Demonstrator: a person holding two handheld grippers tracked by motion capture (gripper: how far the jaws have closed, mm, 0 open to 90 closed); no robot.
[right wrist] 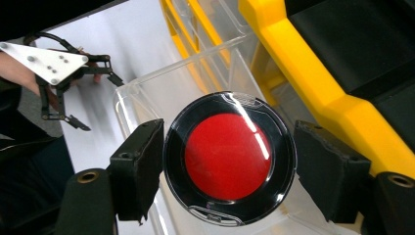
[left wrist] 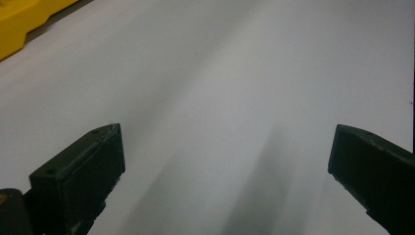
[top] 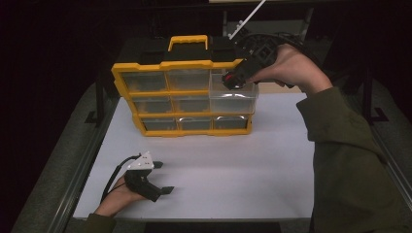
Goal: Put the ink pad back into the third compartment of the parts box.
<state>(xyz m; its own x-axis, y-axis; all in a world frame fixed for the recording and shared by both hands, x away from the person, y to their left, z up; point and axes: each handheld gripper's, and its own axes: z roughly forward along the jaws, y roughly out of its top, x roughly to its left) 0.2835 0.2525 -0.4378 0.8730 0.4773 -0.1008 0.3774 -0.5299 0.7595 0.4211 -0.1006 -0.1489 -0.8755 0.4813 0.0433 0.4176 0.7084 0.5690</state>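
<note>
A round black disc with a red face [right wrist: 228, 147] sits between the pads of my right gripper [right wrist: 230, 164], which is shut on its rim. It hangs over a clear drawer [right wrist: 147, 93] pulled out of the yellow organizer [top: 184, 116]. In the high view that gripper [top: 232, 80] is at the organizer's top right drawer [top: 233, 99]. My left gripper [top: 165, 177] rests low on the white table near the front left, open with nothing between its fingers. Its own view has the two jaws wide apart over bare table, left gripper [left wrist: 227, 161].
The organizer stands upright at the back of the white table [top: 252, 165], with a yellow handle [top: 188, 42] on top and several clear drawers. One yellow corner [left wrist: 19, 24] appears in the left gripper view. A sleeve [top: 350, 160] covers the right side.
</note>
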